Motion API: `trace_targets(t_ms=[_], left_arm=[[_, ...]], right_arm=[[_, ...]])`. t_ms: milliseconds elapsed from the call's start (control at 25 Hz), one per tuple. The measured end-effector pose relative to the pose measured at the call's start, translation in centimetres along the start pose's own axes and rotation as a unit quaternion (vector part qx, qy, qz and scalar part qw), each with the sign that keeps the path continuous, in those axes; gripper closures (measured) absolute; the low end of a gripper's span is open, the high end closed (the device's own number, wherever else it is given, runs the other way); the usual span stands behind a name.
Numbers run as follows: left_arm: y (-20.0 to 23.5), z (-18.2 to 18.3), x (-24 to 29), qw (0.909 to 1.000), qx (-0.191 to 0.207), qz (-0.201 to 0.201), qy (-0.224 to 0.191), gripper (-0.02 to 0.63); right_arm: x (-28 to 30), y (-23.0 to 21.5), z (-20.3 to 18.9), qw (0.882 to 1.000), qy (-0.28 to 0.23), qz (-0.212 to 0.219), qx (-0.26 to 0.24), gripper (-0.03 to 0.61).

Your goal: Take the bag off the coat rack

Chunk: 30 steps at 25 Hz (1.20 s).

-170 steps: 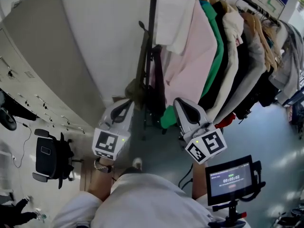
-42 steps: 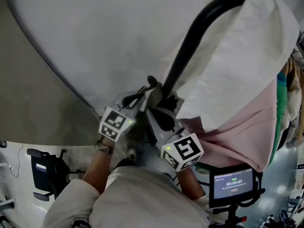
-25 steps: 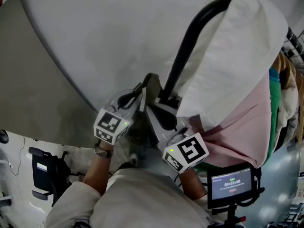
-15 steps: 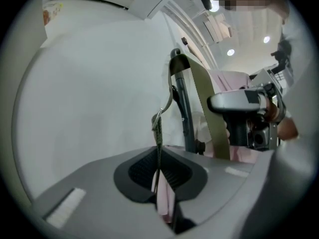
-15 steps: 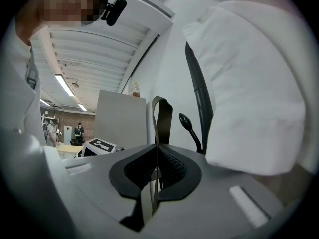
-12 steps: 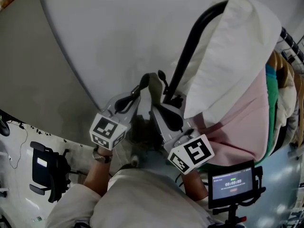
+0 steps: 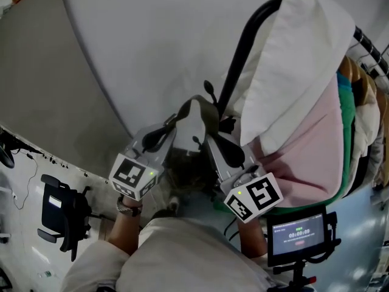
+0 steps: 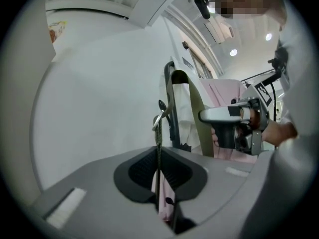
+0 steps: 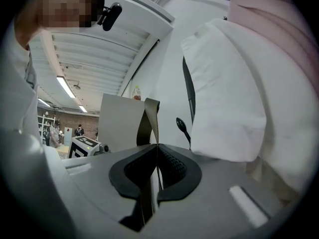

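Note:
An olive bag strap (image 7: 196,107) loops up just below a black hook (image 7: 209,90) on the coat rack's black pole (image 7: 243,44). The dark olive bag (image 7: 182,170) hangs between my hands, mostly hidden. My left gripper (image 7: 175,119) is shut on the strap's thin edge (image 8: 158,133) near a metal ring. My right gripper (image 7: 206,140) is shut on the flat strap (image 9: 148,118), with the hook (image 9: 182,126) just right of it. In the left gripper view the strap (image 8: 192,108) arches over to the right gripper (image 8: 234,128).
A white garment (image 7: 298,59) and a pink one (image 7: 310,157) hang on the rack right beside the pole, with more clothes (image 7: 364,120) farther right. A plain white wall (image 7: 140,47) stands behind. A small screen (image 7: 298,230) sits at lower right, and an office chair (image 7: 58,218) at lower left.
Both grippers stay shut on the strap and have drifted a little down and apart. The strap loop shows wider and sits lower against the hook than a second ago.

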<state>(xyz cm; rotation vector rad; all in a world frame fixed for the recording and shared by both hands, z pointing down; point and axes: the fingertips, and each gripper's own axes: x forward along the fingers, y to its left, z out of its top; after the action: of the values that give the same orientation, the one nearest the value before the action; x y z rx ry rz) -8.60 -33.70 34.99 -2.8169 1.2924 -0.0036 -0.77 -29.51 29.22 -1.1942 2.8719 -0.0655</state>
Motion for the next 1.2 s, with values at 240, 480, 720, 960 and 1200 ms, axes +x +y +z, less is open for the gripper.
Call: trace_targets(t_ms=[240,480,720,960,1200], left_arm=[[-0.8,0.2,-0.9,1.0000,-0.006,0.002,-0.005,0.600],[-1.4,0.3,-1.8,0.9998,-0.012,0.008,-0.009,0.600],[-2.1,0.6,-2.3,0.9999,-0.007,0.012,-0.010,0.600],[-2.7,0.7,-2.3,0.9999,-0.006,0.012,-0.010,0.600],[-3.3,1.2,-2.7,0.9999,-0.003,0.010,-0.013,0.598]], right_arm=[[-0.8,-0.3,-0.3,1.000,0.000,0.003,-0.001,0.571],[-1.6,0.0,-0.5,1.000,-0.002,0.015,-0.002,0.571],[-2.1,0.3,-0.3,1.000,-0.008,0.021,-0.001,0.571],[-2.5,0.2,-0.8,1.000,-0.002,0.019,-0.016,0.572],[-2.9,0.3,-0.7,0.999,0.001,0.020,-0.026,0.572]])
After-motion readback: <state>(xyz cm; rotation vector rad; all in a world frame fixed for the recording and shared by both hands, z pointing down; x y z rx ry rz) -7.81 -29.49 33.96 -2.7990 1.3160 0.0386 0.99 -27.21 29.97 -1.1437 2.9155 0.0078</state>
